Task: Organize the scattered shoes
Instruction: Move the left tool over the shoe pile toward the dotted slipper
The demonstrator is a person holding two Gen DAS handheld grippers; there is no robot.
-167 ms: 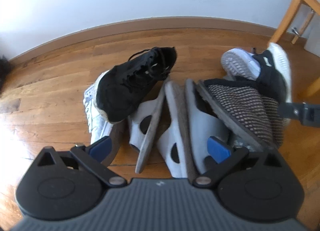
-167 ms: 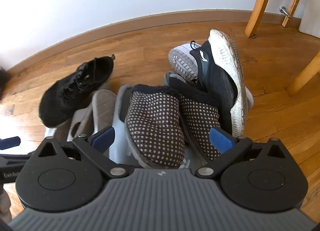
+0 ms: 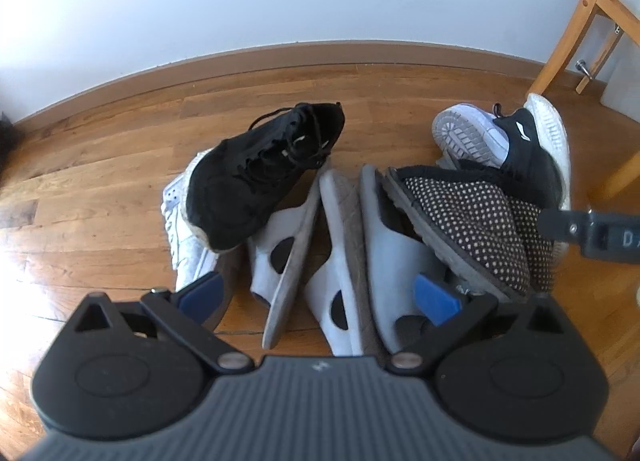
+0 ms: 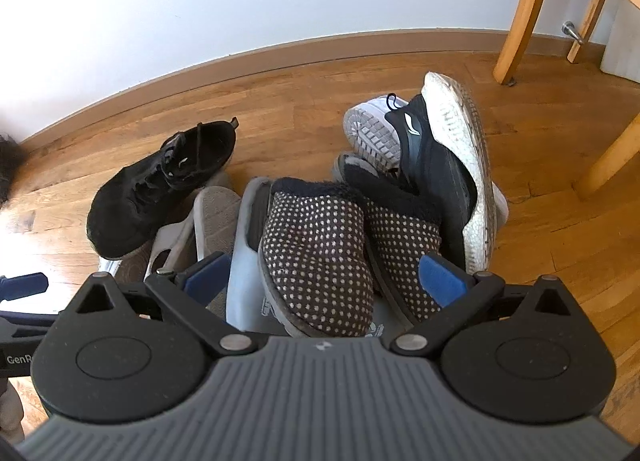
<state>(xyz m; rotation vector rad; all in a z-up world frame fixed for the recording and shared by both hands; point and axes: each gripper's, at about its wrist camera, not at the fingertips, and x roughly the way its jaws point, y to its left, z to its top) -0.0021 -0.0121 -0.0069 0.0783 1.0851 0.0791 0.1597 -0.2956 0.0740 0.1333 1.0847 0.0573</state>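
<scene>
Left wrist view shows your left tongs [image 3: 318, 295] spread wide and holding nothing, poised over a heap of shoes on the wooden floor [image 3: 100, 197]. Between the blue pads lie the grey sandals [image 3: 340, 245], tipped on their edges and leaning against each other. A black sneaker [image 3: 260, 177] rests across a white sneaker [image 3: 180, 221] at the left of the heap. At the right, the dotted slippers [image 3: 472, 221] lean against the sandals, with another black sneaker with a white sole [image 3: 532, 149] tilted behind them.

In the right wrist view, your right tongs [image 4: 324, 281] are also wide and empty, straddling the dotted slippers [image 4: 320, 253]. Behind the pile runs the baseboard [image 4: 280, 53], and a wooden chair leg [image 4: 520, 21] stands at the far right.
</scene>
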